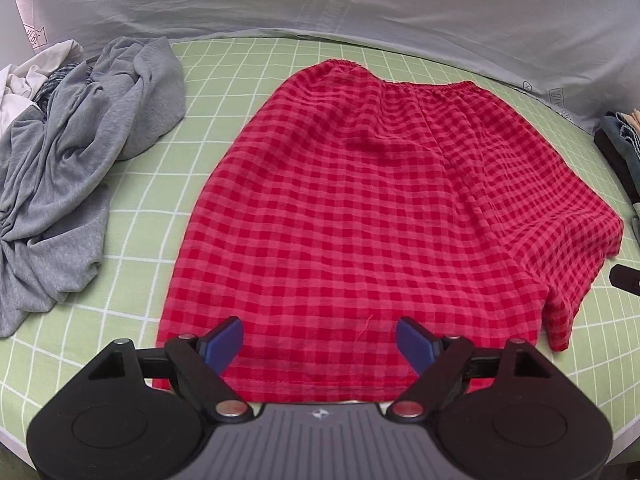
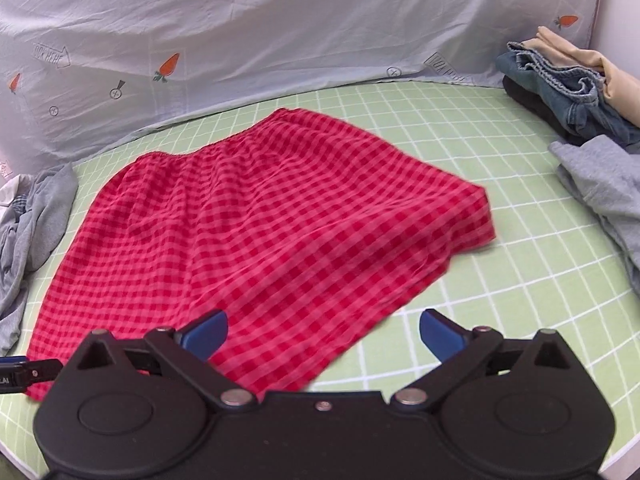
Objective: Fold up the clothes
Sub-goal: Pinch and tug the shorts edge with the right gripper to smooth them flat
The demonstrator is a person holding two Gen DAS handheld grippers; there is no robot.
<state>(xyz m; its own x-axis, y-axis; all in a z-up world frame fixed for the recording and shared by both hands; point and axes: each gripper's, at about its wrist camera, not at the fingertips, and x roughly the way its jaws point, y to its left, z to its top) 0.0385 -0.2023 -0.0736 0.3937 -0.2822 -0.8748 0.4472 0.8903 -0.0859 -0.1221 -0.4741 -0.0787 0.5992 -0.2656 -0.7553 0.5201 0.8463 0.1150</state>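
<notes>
Red checked shorts lay flat on the surface.
Both claws, left and right, stood apart (grey clothes beside).

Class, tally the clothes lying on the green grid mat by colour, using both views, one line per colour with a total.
Red checked: 1, the shorts
Grey: 2, the crumpled top and another garment
White: 1
Blue-check: 1
Denim blue: 1
Beige: 1
Black: 1
Total: 8
</notes>
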